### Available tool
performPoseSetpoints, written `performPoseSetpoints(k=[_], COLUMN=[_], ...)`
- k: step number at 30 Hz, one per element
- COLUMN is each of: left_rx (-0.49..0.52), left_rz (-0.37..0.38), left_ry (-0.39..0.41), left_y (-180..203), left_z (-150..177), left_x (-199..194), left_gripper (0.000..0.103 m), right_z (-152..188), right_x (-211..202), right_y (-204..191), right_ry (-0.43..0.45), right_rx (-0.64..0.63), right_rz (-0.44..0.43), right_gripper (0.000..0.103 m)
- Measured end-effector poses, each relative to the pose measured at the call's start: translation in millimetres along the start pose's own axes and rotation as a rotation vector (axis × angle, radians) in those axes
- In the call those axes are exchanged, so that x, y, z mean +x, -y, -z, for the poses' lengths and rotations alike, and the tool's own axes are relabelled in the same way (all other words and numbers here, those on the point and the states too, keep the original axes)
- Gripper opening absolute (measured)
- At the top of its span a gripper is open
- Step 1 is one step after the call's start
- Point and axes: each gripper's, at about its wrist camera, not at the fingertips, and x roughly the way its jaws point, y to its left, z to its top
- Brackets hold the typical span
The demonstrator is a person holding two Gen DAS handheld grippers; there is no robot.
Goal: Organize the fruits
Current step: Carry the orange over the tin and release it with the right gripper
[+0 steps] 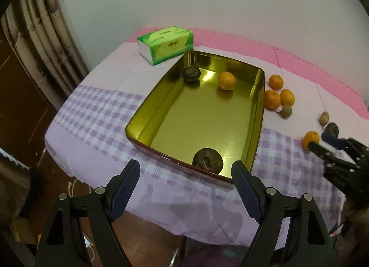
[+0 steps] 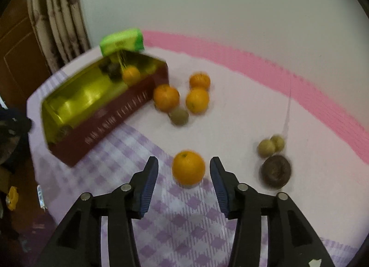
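Observation:
A gold tin tray (image 1: pixel 196 114) holds an orange (image 1: pixel 227 80) and two dark round fruits, one far (image 1: pixel 191 73) and one at the near wall (image 1: pixel 207 160). My left gripper (image 1: pixel 185 164) hovers open over the tray's near edge, holding nothing. In the right wrist view a loose orange (image 2: pixel 188 167) lies on the checked cloth between the fingers of my right gripper (image 2: pixel 184 161). There is a gap on each side, so the pads do not touch it. The left wrist view shows the same orange (image 1: pixel 310 139) at that gripper (image 1: pixel 322 142).
Three oranges (image 2: pixel 182 94) and a brown fruit (image 2: pixel 178 113) lie beside the tray's red outer wall (image 2: pixel 110 114). Two small greenish fruits (image 2: pixel 271 146) and a dark fruit (image 2: pixel 275 170) sit to the right. A green tissue box (image 1: pixel 165 44) stands behind the tray. The table's edge is near.

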Motion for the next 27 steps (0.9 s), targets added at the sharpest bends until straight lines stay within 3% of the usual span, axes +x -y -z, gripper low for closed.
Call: performPoseSetpoints(k=[3,4,8,12,20,27], left_rx=[-0.001,0.000,0.000,-0.017,-0.072,-0.087], left_rz=[0.005,0.004,0.007,0.001,-0.081,-0.125], left_ry=[-0.003,-0.010,-0.018,-0.008,0.024,0.002], left_y=[0,0,0,-3,-18,-28], left_z=[0,1,1,0,-4,-7], left_x=[1,3,5,3,0,6], left_gripper=[0.082,0.082,0.082,0.082,0.082,0.082], right_z=[4,4,2,-7,-67,-109], right_x=[17,24,32,11,-15,18], right_y=[6,9,14,7,-56,-103], right_ry=[-0.020,-0.033,-0.047,0.007,0.103,0.044], right_rx=[0.001,0.009,0.026,0.025,-0.077,-0.138], right_rz=[0.008,0.001,-0.001,-0.039,-0.183,-0.251], right_gripper=[0.042,0.033,0.031,0.031,0.032,0.032])
